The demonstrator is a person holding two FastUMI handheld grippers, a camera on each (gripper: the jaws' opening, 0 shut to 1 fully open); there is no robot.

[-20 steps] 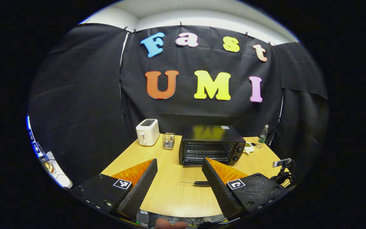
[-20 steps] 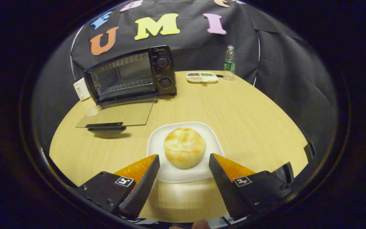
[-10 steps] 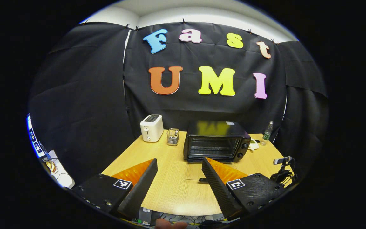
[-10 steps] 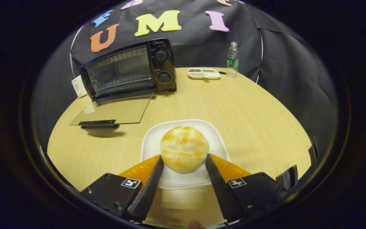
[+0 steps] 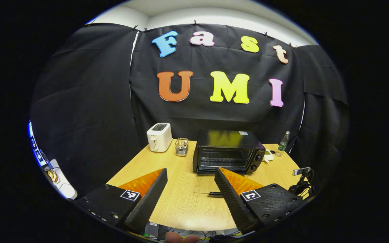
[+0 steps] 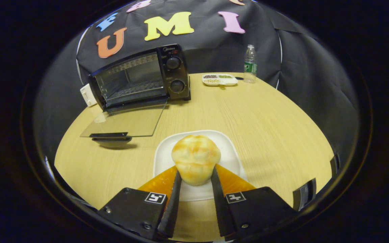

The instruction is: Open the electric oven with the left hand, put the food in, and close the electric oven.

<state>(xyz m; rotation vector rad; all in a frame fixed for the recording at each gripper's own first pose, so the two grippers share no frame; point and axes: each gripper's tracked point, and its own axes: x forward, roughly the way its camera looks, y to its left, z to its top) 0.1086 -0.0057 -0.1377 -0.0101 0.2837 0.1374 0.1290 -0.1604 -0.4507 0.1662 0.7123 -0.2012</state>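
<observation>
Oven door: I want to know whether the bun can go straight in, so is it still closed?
No: in the right gripper view the oven door lies folded down flat in front of the oven.

The black electric oven (image 6: 140, 79) stands at about eleven o'clock on the table, its glass door (image 6: 127, 121) folded down flat and its wire rack showing inside. The food, a round golden bun (image 6: 195, 158), sits at six o'clock on a white plate (image 6: 228, 152), pinched in at its lower sides.
</observation>
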